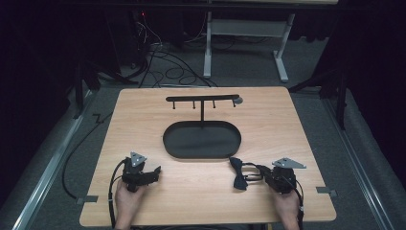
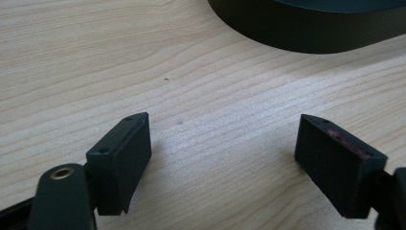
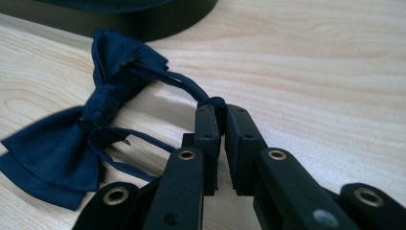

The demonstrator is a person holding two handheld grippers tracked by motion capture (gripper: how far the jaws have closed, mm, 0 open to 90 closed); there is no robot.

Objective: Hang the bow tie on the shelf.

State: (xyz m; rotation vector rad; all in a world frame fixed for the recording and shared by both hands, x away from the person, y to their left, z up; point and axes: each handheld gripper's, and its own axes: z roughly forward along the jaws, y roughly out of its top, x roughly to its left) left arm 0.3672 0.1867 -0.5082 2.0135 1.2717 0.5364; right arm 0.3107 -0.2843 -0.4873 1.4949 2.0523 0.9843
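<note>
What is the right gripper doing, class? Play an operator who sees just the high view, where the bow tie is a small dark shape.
Operator: Is the right gripper gripping the bow tie?
Observer: Yes, its jaws pinch the strap, not the bow.
Operator: And the left gripper?
Observer: Open, with bare table between its jaws.
Operator: What lies ahead of it?
Observer: The black tray's wall.

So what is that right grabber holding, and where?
The right gripper pinches the dark blue bow tie by its thin strap. The left gripper holds nothing.
</note>
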